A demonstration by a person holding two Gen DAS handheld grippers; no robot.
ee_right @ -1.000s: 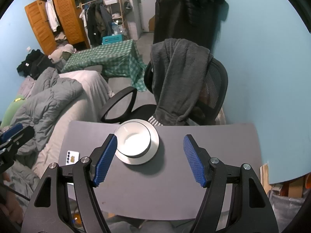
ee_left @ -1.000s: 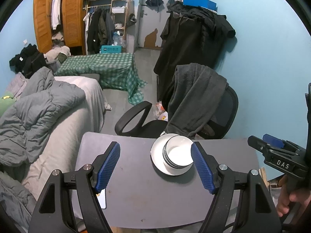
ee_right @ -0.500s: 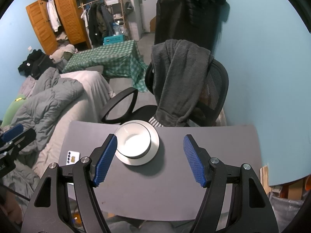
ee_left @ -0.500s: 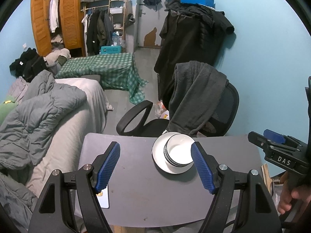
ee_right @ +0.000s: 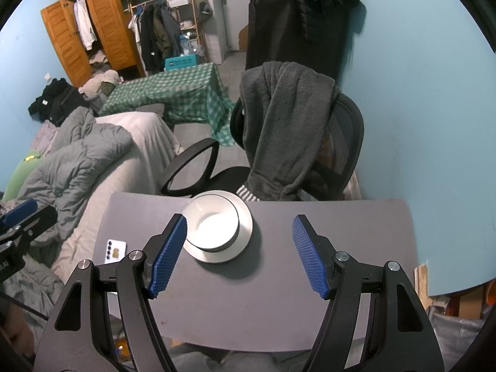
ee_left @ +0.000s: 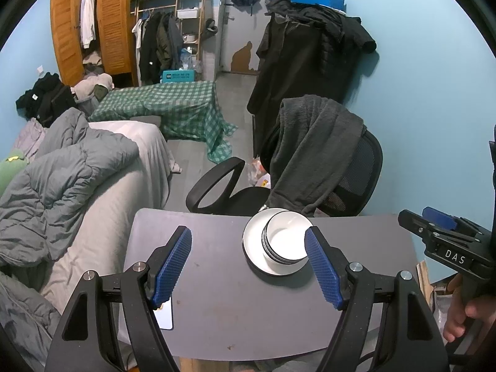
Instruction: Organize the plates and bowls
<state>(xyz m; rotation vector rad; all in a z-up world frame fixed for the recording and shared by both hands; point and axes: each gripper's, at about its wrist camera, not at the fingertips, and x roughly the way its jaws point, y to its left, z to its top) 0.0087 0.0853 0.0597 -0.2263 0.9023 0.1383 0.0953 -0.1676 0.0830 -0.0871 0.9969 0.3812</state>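
With bowls point(ee_left: 286, 241) nested on the plate point(ee_left: 252, 248) ahead, both grippers, left gripper point(ee_left: 248, 266) and right gripper point(ee_right: 238, 254), hover wide and empty; stacking looks done.

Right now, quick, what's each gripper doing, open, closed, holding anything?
Left gripper: open, holding nothing, above the table short of the bowls.
Right gripper: open, holding nothing, also short of the bowls.

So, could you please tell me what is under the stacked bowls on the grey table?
The bowls sit nested on a white plate, which rests on the grey table. The bowls cover the plate's middle, so anything there stays hidden.
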